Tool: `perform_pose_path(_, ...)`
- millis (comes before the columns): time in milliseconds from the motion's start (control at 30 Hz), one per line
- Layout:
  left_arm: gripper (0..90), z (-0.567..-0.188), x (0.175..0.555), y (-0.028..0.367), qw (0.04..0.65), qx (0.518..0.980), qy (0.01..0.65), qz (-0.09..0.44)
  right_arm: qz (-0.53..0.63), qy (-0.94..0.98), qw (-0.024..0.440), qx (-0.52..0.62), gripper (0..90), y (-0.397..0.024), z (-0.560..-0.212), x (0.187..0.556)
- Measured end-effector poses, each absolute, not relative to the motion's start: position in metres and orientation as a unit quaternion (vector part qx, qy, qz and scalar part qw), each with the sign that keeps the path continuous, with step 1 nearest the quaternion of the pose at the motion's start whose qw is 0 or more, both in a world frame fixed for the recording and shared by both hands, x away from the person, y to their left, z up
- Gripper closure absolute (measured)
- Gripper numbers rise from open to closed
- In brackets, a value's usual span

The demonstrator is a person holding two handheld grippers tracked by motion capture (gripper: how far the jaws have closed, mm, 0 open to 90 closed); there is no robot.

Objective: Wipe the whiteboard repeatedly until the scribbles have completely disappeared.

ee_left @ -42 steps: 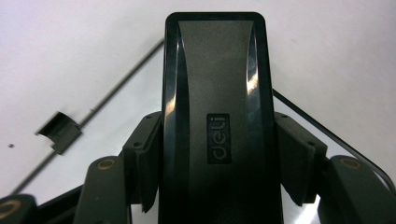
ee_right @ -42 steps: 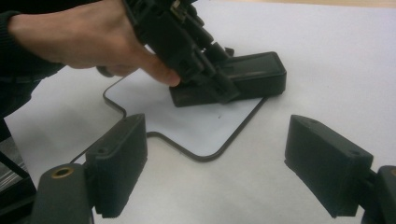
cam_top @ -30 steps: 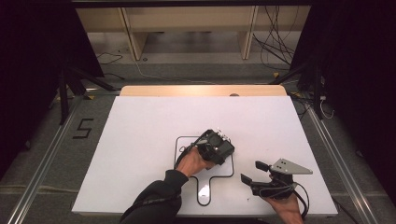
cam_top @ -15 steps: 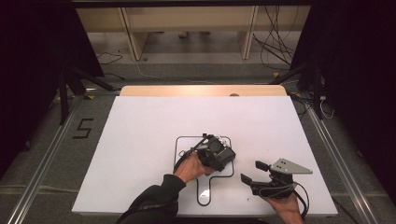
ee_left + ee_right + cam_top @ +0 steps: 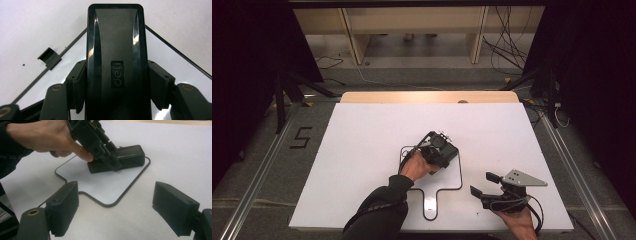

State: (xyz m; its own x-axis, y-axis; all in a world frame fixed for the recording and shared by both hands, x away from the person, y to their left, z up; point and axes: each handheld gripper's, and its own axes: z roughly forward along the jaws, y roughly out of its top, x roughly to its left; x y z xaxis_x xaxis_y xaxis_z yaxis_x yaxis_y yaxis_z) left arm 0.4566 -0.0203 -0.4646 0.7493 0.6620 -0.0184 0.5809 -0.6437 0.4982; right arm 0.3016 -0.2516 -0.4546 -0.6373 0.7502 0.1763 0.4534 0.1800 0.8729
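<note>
While your left gripper (image 5: pixel 112 161) pinches the black Deli-branded block (image 5: pixel 116 62) on the white board (image 5: pixel 454 175), just past table centre toward five o'clock, release is what remains; your right gripper (image 5: pixel 486 183) waits spread at five o'clock.

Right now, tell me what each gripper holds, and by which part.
The left gripper clamps a black Deli eraser by its two long sides, on the whiteboard. The right gripper stands open, holding nothing.
</note>
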Motion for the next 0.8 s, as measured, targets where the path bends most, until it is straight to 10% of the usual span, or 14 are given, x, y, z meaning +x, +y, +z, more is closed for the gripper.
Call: perform_pose_path(800,39.9,-0.464,0.444,-0.021,0.241,0.911,0.326,0.079,0.500,0.754,0.149,0.400,22.0,-0.251,-0.455,0.302)
